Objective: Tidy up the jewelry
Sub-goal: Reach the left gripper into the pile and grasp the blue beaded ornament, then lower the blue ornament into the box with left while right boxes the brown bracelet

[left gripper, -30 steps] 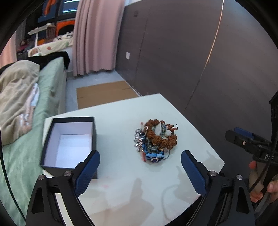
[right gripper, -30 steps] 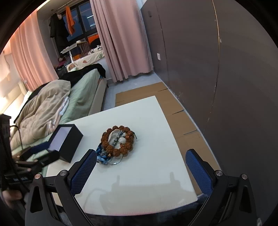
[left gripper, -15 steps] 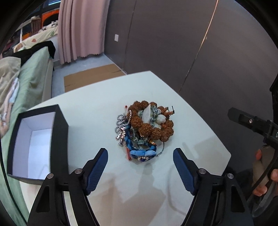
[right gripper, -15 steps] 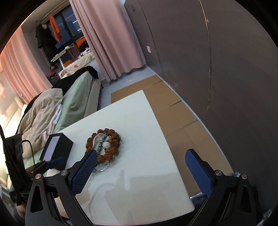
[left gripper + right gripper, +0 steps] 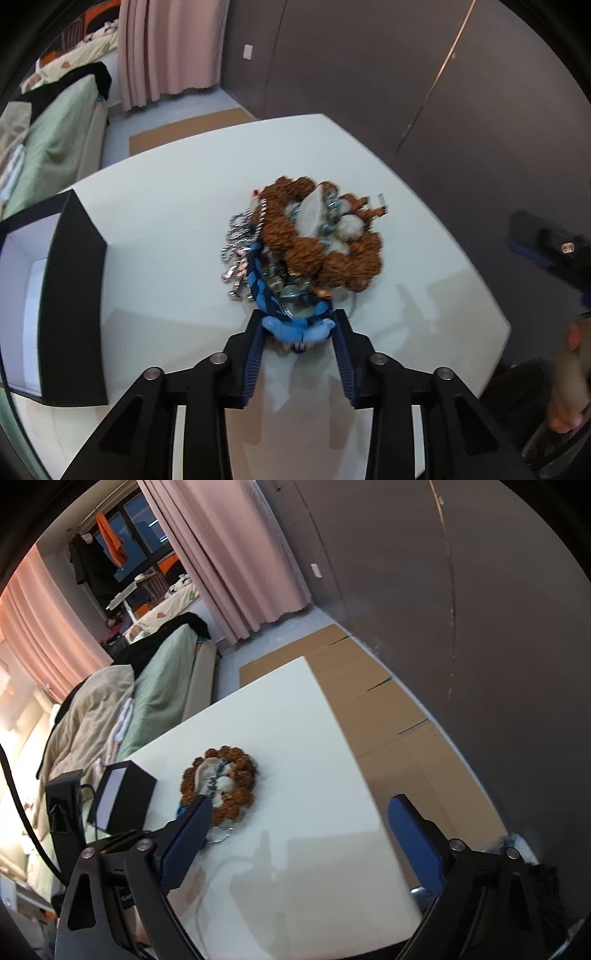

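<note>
Closed in on the jewelry pile (image 5: 303, 251) since half a second ago: left tongs (image 5: 298, 334) narrowed from wide apart to a tight pinch on the blue woven bracelet (image 5: 295, 326) at the pile's near edge, low centre of the left wrist frame. Pads (image 5: 253, 360) ribbed and dark blue, pressed against both sides of the pale blue end of the bracelet.

Heaped at mid-frame on the smooth white surface (image 5: 166, 229): a ring of rough, knobbly brown beads (image 5: 325, 262), pale glossy stones inside it, twisted silver links (image 5: 236, 251) on its left side, blue braid trailing down toward the tongs. Slightly motion-blurred.

Left edge of that frame: an open black box (image 5: 70, 295), square-walled, matte outside, white inside, just beside the pile but apart from it. Bare surface between box and pile, and to the right of the pile out to the rounded edge.

Right wrist frame: right tongs (image 5: 299, 834) spread wide, nothing between them, over bare white surface in the lower half, the pile (image 5: 221, 786) just past the left pad (image 5: 184, 845). Cardboard (image 5: 373, 709) flat on the floor beyond the far edge, green bed (image 5: 162, 679) at upper left.
</note>
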A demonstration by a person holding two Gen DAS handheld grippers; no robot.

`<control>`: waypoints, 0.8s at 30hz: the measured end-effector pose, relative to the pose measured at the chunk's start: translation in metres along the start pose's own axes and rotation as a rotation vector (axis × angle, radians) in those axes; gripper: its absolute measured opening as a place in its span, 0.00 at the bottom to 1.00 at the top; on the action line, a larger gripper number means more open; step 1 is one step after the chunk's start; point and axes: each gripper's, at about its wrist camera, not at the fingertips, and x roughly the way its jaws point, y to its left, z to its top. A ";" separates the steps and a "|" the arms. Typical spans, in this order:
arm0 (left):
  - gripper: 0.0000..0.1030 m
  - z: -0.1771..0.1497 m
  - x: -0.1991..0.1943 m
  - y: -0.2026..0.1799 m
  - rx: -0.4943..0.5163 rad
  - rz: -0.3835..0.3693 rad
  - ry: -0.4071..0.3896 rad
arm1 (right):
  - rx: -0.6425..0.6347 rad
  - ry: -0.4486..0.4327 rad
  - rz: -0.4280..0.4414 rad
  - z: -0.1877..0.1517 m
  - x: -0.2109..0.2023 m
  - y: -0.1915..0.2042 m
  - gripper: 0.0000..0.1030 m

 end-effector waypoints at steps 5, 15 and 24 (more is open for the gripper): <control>0.30 0.002 -0.022 0.006 -0.025 -0.018 -0.064 | 0.006 0.059 0.090 -0.002 0.016 0.015 0.68; 0.30 0.011 -0.077 0.028 -0.073 -0.050 -0.191 | -0.115 0.124 0.157 -0.008 0.044 0.067 0.39; 0.30 0.015 -0.111 0.064 -0.136 -0.040 -0.264 | -0.212 0.183 0.173 -0.011 0.078 0.107 0.18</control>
